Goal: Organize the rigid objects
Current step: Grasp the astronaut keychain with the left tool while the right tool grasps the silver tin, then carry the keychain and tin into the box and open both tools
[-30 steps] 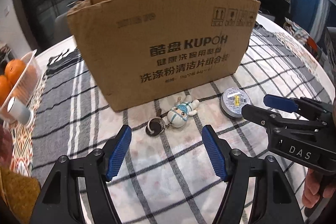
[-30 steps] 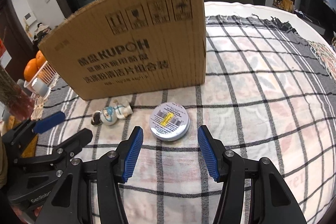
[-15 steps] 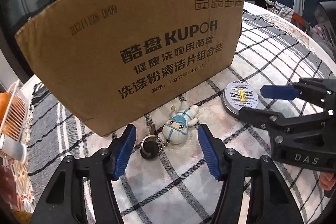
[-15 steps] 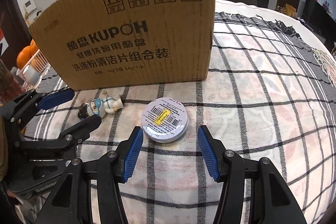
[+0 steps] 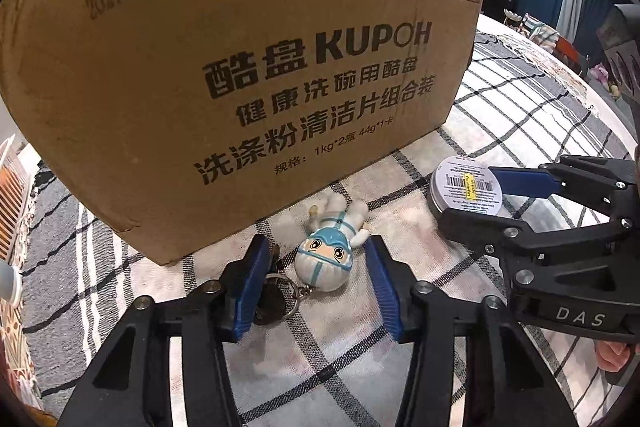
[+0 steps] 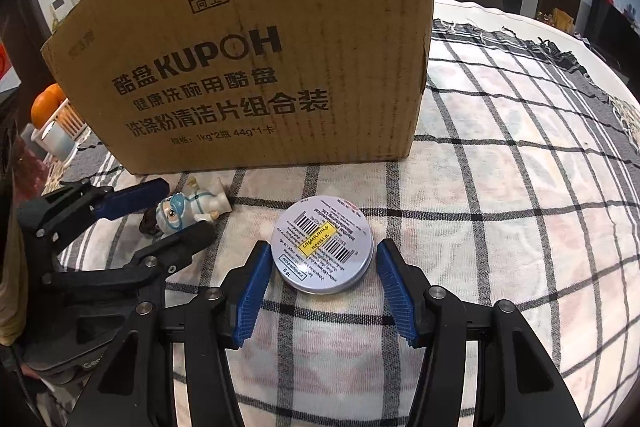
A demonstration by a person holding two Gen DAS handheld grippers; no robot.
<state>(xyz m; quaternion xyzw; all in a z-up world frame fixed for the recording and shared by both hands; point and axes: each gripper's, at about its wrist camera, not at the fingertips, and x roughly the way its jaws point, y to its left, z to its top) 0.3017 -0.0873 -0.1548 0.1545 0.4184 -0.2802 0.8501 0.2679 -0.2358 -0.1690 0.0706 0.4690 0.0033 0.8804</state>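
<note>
A small white-and-blue figure keychain point(image 5: 326, 250) with a dark key fob point(image 5: 269, 297) lies on the checked cloth before a big cardboard box point(image 5: 240, 75). My left gripper point(image 5: 316, 273) is open, its blue pads either side of the figure's head. A round silver tin point(image 6: 322, 243) with barcode labels lies flat to the right; it also shows in the left wrist view point(image 5: 466, 189). My right gripper point(image 6: 320, 277) is open, its pads flanking the tin's near half. The figure also shows in the right wrist view point(image 6: 192, 205).
The box point(image 6: 256, 59) stands upright just behind both objects, its top out of view. A white basket with oranges point(image 6: 46, 105) and a cup sits far left. The checked tablecloth point(image 6: 500, 187) stretches to the right.
Both grippers have moved forward and down. The left now straddles the figure keychain, the right straddles the tin. Neither object has moved.
</note>
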